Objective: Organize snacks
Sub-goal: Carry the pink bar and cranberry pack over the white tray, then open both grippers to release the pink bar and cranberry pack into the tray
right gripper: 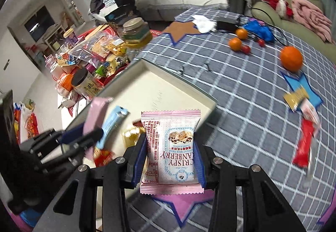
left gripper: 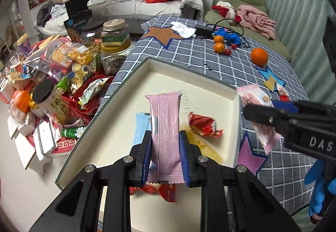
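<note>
Two grippers loaded, left gripper (left gripper: 166, 143) w/ pink stick pack (left gripper: 166, 127) over tray (left gripper: 236, 127), right gripper (right gripper: 170, 160) w/ cranberry pack (right gripper: 170, 148)

Both pictures are bright with soft, even room light and faint shadows. The edges bend round and go black at the corners. The orange (right gripper: 291, 61) looks blurry

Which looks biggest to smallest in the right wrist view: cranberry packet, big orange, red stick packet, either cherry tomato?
1. cranberry packet, though nearness to the camera in the right gripper inflates it.
2. red stick packet and big orange: too close to rank.
3. cherry tomato, clearly smallest.
</note>
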`<state>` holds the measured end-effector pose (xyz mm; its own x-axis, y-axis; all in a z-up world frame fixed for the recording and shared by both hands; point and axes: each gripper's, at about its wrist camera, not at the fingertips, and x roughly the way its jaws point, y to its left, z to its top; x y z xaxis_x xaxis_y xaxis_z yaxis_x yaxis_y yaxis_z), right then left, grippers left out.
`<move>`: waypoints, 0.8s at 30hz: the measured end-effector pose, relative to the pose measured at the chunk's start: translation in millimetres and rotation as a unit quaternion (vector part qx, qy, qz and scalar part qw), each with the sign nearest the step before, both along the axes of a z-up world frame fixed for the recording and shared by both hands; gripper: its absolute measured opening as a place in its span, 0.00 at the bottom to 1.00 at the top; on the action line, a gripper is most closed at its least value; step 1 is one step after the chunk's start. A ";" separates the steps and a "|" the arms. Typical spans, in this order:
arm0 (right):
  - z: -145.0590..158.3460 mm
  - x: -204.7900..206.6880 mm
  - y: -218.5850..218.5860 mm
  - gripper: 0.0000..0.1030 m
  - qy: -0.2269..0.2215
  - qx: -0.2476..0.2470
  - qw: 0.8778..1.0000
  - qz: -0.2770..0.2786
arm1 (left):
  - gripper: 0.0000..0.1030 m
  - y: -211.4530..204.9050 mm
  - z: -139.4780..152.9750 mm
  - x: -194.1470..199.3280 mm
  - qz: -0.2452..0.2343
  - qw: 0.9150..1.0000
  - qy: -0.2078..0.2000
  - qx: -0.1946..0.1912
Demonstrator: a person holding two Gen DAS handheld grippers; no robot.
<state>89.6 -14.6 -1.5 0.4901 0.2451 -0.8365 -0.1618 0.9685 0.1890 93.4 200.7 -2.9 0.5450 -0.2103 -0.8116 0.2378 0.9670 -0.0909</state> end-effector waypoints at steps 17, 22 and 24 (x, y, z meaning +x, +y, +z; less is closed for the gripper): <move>-15.8 32.3 23.8 0.51 0.029 0.012 0.999 0.014 | 0.29 1.0 -18.3 11.3 0.007 1.000 0.022 0.009; -13.2 27.3 13.4 0.93 0.024 0.007 1.000 -0.008 | 0.78 0.0 -11.8 7.4 0.016 1.000 0.009 0.007; -13.2 25.1 5.7 0.93 0.028 0.007 1.000 -0.012 | 0.78 -1.9 -5.7 5.9 0.010 1.000 0.007 0.000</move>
<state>114.8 -8.9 -14.7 0.4479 0.2467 -0.8594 -0.1275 0.9690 0.2117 99.3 198.8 -8.6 0.5376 -0.1982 -0.8196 0.2163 0.9719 -0.0932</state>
